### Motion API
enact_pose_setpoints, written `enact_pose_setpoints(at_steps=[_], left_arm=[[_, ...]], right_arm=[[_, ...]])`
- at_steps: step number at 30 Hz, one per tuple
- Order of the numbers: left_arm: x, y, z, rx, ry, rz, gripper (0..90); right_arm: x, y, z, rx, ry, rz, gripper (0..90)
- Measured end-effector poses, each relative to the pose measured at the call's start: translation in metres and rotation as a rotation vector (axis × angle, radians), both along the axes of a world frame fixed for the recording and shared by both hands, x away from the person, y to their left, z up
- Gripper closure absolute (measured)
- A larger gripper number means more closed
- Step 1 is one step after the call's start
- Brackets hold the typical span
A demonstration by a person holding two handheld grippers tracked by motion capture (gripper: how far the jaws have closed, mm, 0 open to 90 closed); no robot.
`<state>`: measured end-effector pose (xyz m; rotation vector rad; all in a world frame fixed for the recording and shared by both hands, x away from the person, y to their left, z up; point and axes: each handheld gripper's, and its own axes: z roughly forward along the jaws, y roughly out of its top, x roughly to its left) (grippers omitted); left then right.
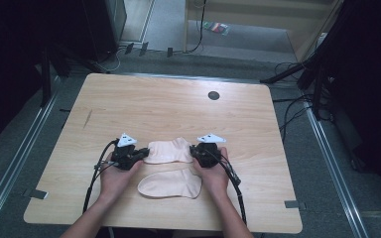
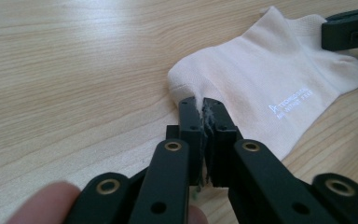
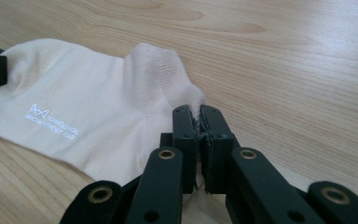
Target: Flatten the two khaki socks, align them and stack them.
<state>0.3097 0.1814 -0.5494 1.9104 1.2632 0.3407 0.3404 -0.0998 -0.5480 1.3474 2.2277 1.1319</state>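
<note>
Two forearms enter from the bottom edge of the high view, each hand wrapped around a black tool with a grey three-cornered plate on top. The left hand [image 1: 115, 178] angles its left tool [image 1: 140, 154] inward to the right; the right hand [image 1: 213, 174] angles its right tool [image 1: 193, 150] inward to the left, so the two tips face each other across a pale pink sock [image 1: 167, 151]. In the left gripper view the jaws of the left tool [image 2: 204, 108] are pressed together on a pinch of the sock's [image 2: 261, 93] rounded end; white printed lettering [image 2: 291, 101] crosses the fabric. In the right gripper view the right tool [image 3: 196, 116] is likewise clamped on the ribbed opening edge of the sock [image 3: 98, 116]. A second pale pink sock [image 1: 170, 186] lies flat just nearer the person, between the hands. Both rest on a light wooden surface [image 1: 168, 104] with a dark round grommet [image 1: 214, 95] near its far edge. Grey carpet [image 1: 258, 44], floor rails and trailing cables surround it.
</note>
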Motion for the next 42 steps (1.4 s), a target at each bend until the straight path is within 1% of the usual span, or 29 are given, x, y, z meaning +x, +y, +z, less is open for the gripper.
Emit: enact_pose_setpoints(at_steps=[2, 4, 6, 7, 8, 9, 10, 11, 12, 13, 14, 17, 20, 21, 23, 24, 27, 29, 31, 33, 35, 37, 39, 40, 41, 42], left_arm=[[0.0, 0.003, 0.001, 0.007, 0.001, 0.001, 89.3], [-0.002, 0.008, 0.003, -0.002, -0.009, 0.007, 89.6], [-0.005, 0.014, 0.007, -0.014, -0.027, 0.009, 89.9], [-0.006, 0.017, 0.01, -0.019, -0.034, 0.005, 90.0], [-0.008, 0.019, 0.012, -0.022, -0.044, 0.003, 90.0], [-0.01, 0.021, 0.014, -0.019, -0.049, 0.003, 90.0], [-0.012, 0.024, 0.017, -0.017, -0.06, 0.006, 90.0], [-0.015, 0.027, 0.019, -0.022, -0.069, 0.007, 90.0], [-0.018, 0.029, 0.021, -0.036, -0.07, 0.007, 90.0], [-0.021, 0.031, 0.023, -0.038, -0.078, 0.003, 90.0], [-0.025, 0.032, 0.026, -0.043, -0.083, 0.0, 90.0], [-0.039, 0.032, 0.032, -0.037, -0.113, -0.014, 90.0], [-0.054, 0.032, 0.04, -0.036, -0.131, -0.034, 90.0], [-0.058, 0.033, 0.041, -0.034, -0.134, -0.042, 90.0], [-0.068, 0.032, 0.042, -0.044, -0.136, -0.056, 90.0], [-0.072, 0.032, 0.043, -0.043, -0.138, -0.063, 90.0], [-0.087, 0.03, 0.046, -0.062, -0.156, -0.078, 90.0], [-0.096, 0.027, 0.048, -0.065, -0.17, -0.095, 90.0], [-0.104, 0.022, 0.047, -0.042, -0.183, -0.111, 90.0], [-0.109, 0.017, 0.044, -0.023, -0.183, -0.131, 89.9], [-0.11, 0.014, 0.039, 0.007, -0.182, -0.137, 89.6], [-0.11, 0.013, 0.035, 0.007, -0.168, -0.154, 89.4], [-0.111, 0.011, 0.033, 0.038, -0.17, -0.178, 88.6], [-0.112, 0.01, 0.031, 0.047, -0.165, -0.199, 87.4], [-0.112, 0.008, 0.029, 0.056, -0.159, -0.21, 82.5], [-0.113, 0.007, 0.026, 0.059, -0.166, -0.212, 75.5]], right_arm=[[0.0, -0.002, 0.001, 0.017, 0.01, -0.011, 87.3], [-0.001, -0.006, 0.004, 0.03, 0.003, -0.014, 87.7], [-0.003, -0.009, 0.008, 0.051, 0.009, -0.011, 88.0], [-0.004, -0.011, 0.011, 0.053, 0.004, -0.011, 88.2], [-0.006, -0.012, 0.014, 0.058, 0.004, -0.003, 88.4], [-0.007, -0.013, 0.016, 0.076, 0.015, 0.005, 88.5], [-0.008, -0.015, 0.019, 0.081, 0.02, 0.009, 88.6], [-0.01, -0.016, 0.022, 0.083, 0.015, 0.01, 88.7], [-0.012, -0.017, 0.025, 0.093, 0.013, 0.01, 88.8], [-0.015, -0.018, 0.028, 0.098, 0.008, 0.018, 88.8], [-0.018, -0.018, 0.031, 0.099, -0.001, 0.018, 88.8], [-0.029, -0.019, 0.04, 0.094, -0.025, 0.033, 88.8], [-0.039, -0.023, 0.044, 0.085, -0.032, 0.045, 88.8], [-0.044, -0.025, 0.045, 0.09, -0.029, 0.049, 88.8], [-0.052, -0.029, 0.046, 0.104, -0.017, 0.054, 88.8], [-0.057, -0.03, 0.047, 0.1, -0.019, 0.06, 88.8], [-0.071, -0.032, 0.048, 0.099, -0.008, 0.078, 88.7], [-0.079, -0.033, 0.048, 0.095, -0.011, 0.09, 88.6], [-0.085, -0.034, 0.047, 0.092, -0.004, 0.099, 88.5], [-0.09, -0.036, 0.043, 0.093, 0.014, 0.106, 88.3], [-0.093, -0.037, 0.039, 0.098, 0.021, 0.108, 88.2], [-0.095, -0.038, 0.034, 0.095, 0.033, 0.111, 88.1], [-0.097, -0.036, 0.031, 0.085, 0.038, 0.117, 88.0], [-0.098, -0.035, 0.03, 0.085, 0.042, 0.125, 87.8], [-0.098, -0.033, 0.029, 0.08, 0.041, 0.134, 87.0], [-0.098, -0.031, 0.027, 0.058, 0.038, 0.144, 85.4]])
